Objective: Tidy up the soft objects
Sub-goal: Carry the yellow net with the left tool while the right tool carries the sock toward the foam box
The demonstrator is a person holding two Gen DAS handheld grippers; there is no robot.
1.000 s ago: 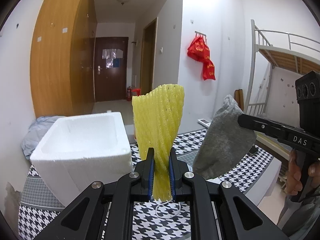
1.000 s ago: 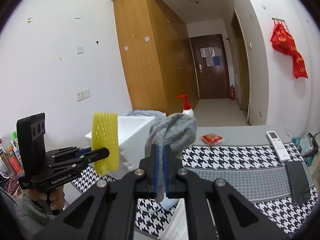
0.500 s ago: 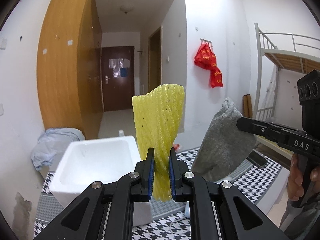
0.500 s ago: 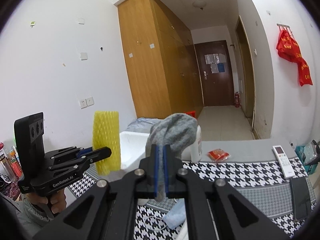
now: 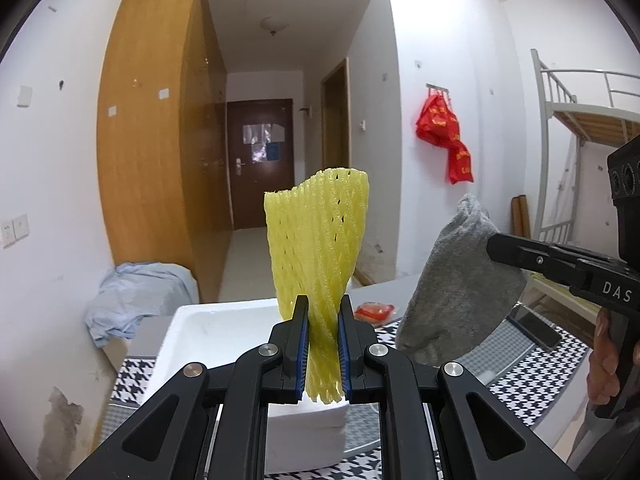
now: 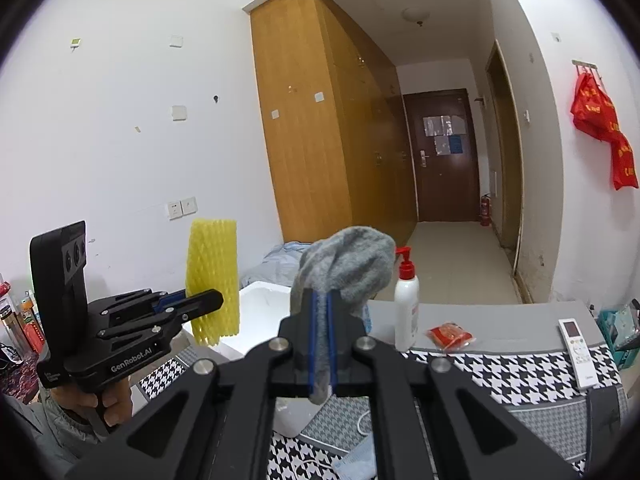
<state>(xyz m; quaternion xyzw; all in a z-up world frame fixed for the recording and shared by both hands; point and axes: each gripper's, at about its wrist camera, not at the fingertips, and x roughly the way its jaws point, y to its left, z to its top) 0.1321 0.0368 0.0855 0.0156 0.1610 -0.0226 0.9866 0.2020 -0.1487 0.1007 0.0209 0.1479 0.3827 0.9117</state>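
My left gripper (image 5: 323, 334) is shut on a yellow foam net sleeve (image 5: 318, 240), which stands upright above the white foam box (image 5: 224, 328). My right gripper (image 6: 322, 328) is shut on a grey sock (image 6: 346, 268), held in the air above the table. In the left wrist view the sock (image 5: 456, 292) hangs from the right gripper at the right of the sleeve. In the right wrist view the sleeve (image 6: 212, 276) and the left gripper (image 6: 202, 300) are at the left, beside the foam box (image 6: 260, 300).
A houndstooth cloth (image 6: 500, 376) covers the table. On it are a white pump bottle (image 6: 406, 308), a red packet (image 6: 450, 334), a white remote (image 6: 578, 352) and a phone (image 5: 534, 330). A blue cloth heap (image 5: 136, 300) lies behind the box.
Both grippers have risen with their loads, so the foam box and table sit lower in view. The sleeve and sock stay gripped.
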